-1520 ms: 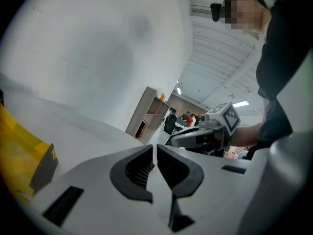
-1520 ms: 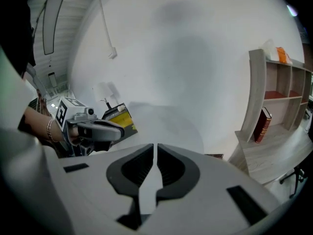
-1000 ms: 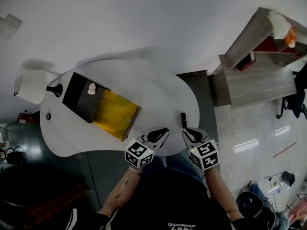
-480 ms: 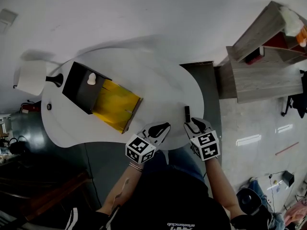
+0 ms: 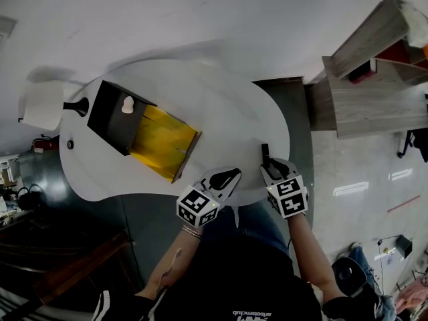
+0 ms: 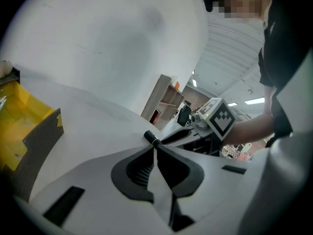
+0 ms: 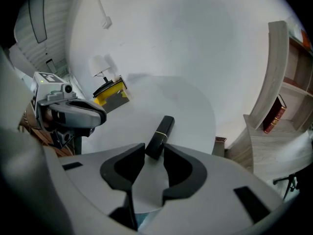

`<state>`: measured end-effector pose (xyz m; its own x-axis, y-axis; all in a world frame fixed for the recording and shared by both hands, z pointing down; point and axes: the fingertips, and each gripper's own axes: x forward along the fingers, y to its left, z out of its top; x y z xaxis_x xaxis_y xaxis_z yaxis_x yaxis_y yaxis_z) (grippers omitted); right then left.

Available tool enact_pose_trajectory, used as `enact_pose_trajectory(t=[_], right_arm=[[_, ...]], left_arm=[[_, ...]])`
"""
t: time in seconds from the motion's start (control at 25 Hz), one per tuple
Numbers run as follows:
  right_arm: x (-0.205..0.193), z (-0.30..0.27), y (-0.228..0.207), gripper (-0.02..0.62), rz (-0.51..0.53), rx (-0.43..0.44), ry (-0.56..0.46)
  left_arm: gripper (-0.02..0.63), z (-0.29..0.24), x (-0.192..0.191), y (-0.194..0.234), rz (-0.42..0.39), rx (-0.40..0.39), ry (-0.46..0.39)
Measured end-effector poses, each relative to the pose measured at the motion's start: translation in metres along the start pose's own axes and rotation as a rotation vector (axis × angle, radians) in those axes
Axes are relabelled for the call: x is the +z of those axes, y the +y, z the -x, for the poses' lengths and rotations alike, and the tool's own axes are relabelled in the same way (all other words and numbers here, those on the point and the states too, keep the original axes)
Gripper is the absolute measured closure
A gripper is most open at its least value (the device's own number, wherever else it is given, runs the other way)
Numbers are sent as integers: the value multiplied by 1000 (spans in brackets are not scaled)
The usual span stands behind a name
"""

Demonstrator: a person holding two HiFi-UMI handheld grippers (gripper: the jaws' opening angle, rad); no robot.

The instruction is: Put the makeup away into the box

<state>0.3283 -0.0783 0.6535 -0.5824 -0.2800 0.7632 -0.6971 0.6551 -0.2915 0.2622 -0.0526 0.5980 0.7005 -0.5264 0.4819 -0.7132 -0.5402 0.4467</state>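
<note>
Lowered since the earlier frame onto the black makeup tube (image 7: 162,133) near the white table's (image 5: 221,112) edge, my right gripper (image 5: 269,168) straddles its end, jaws spread but just narrowing to pinch, left gripper (image 6: 154,147) idling pressed together, box (image 5: 160,152) well apart.

the surface (image 5: 221,109) looks smooth, matt and white, whether laminate or painted board i can't tell. the box (image 5: 107,122) has a dull black outer skin and a shiny yellow lining that catches the light. the makeup (image 7: 161,132) is a black tube, glossy plastic by the look of it, with a thin bright band round it. the left claw (image 6: 154,147) is matt grey plastic with ribbed black pads (image 6: 141,170). the shelf (image 5: 374,109) shows pale wood grain, and the floor (image 5: 361,176) tiles are polished and mirror the lights.
</note>
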Motion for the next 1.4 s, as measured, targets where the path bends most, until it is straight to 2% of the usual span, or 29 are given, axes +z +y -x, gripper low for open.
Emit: enact_pose_trajectory(t=[0.16, 0.48, 0.92, 1.4], right_arm=[[2, 3, -1, 482, -5, 17, -2], [14, 12, 1, 488, 12, 42, -41], [34, 25, 10, 489, 46, 28, -104], [59, 22, 68, 489, 106, 12, -143]], left_arm=[[585, 3, 1, 1, 6, 3, -4], [586, 10, 13, 2, -10, 22, -36], [586, 23, 35, 2, -62, 24, -108], [586, 81, 40, 21, -113, 47, -153]])
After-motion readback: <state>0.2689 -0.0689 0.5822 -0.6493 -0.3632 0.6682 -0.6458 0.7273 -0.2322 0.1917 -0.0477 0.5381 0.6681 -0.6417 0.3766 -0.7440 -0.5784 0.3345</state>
